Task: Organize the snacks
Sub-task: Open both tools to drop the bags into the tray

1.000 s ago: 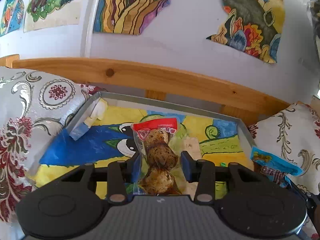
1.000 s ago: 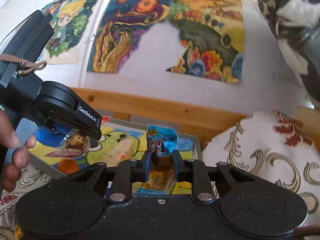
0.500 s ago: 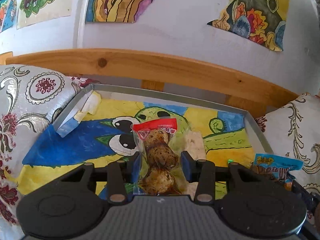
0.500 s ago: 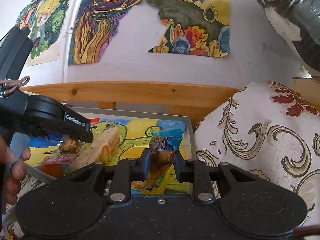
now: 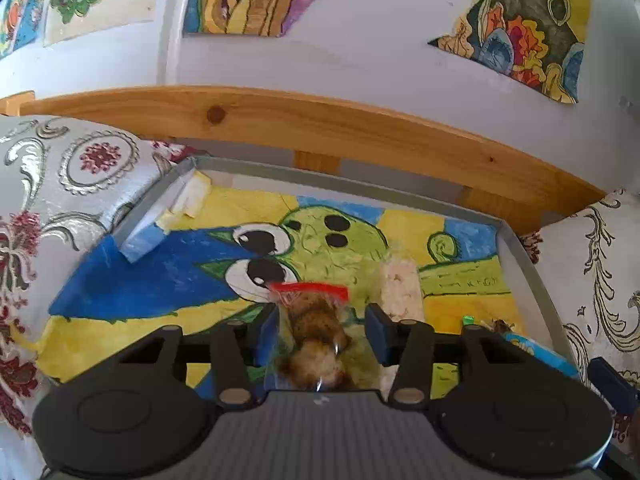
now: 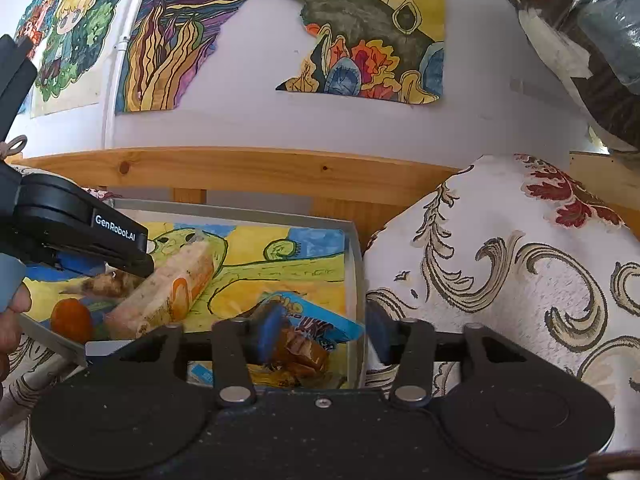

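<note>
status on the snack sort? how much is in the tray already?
Done: a long pale bar and an orange round snack lie in the tray. In hand: both grippers are open, the left gripper around a red-topped pack, the right gripper around a blue packet, both packs over the tray. Left: no snacks visible outside it.

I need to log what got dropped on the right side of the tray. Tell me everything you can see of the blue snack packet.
The blue snack packet is a crinkly, glossy wrapper, bright blue with dark print, holding something brown. It lies flat and slightly rumpled in the grey tray's near right corner, on the painted liner close to the wall. The right gripper stands open around it, jaws apart; its left pad looks to be touching the packet.
</note>
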